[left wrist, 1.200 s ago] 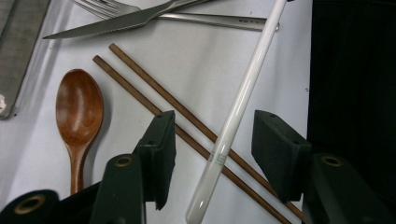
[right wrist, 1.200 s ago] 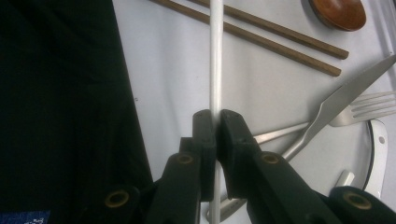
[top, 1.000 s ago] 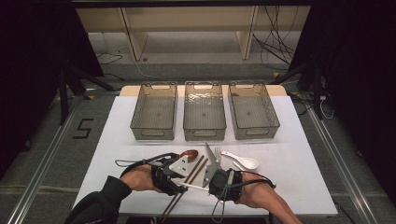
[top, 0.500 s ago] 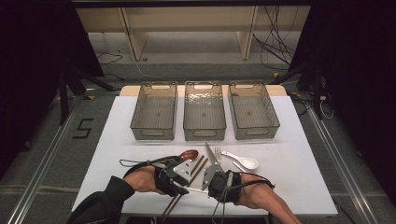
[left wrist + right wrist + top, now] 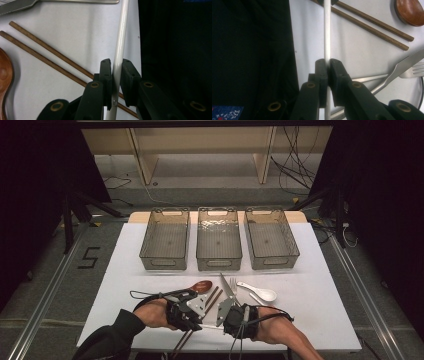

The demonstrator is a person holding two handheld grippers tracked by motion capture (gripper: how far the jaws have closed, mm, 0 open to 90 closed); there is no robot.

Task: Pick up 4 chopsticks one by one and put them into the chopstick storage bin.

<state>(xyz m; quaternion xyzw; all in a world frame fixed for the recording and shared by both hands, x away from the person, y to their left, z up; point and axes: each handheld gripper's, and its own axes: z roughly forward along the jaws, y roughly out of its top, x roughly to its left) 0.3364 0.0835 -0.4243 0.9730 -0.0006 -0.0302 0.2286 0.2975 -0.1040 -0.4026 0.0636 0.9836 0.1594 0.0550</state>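
A thin white stick (image 5: 120, 40) lies level along the table's near edge, and both grippers hold it. My left gripper (image 5: 116, 66) has just been closing, and its pads now press on the stick from both sides. My right gripper (image 5: 327, 65) is shut on the same stick (image 5: 326, 30) farther along. In the high view the left gripper (image 5: 200, 321) and right gripper (image 5: 222, 322) face each other at the front of the white table, with a short stretch of the stick (image 5: 211, 324) between them.
Two brown chopsticks (image 5: 212, 297), a brown wooden spoon (image 5: 202, 286), a knife (image 5: 226, 287), a fork (image 5: 233, 285) and a white spoon (image 5: 261, 293) lie just beyond the grippers. Three see-through bins (image 5: 165, 240), (image 5: 219, 240), (image 5: 271, 240) stand in a row behind. The table's front edge (image 5: 150, 347) is close.
The left gripper's jaws have drawn together onto the white stick. Both hands have kept their place, and the right gripper's grip looks the same.
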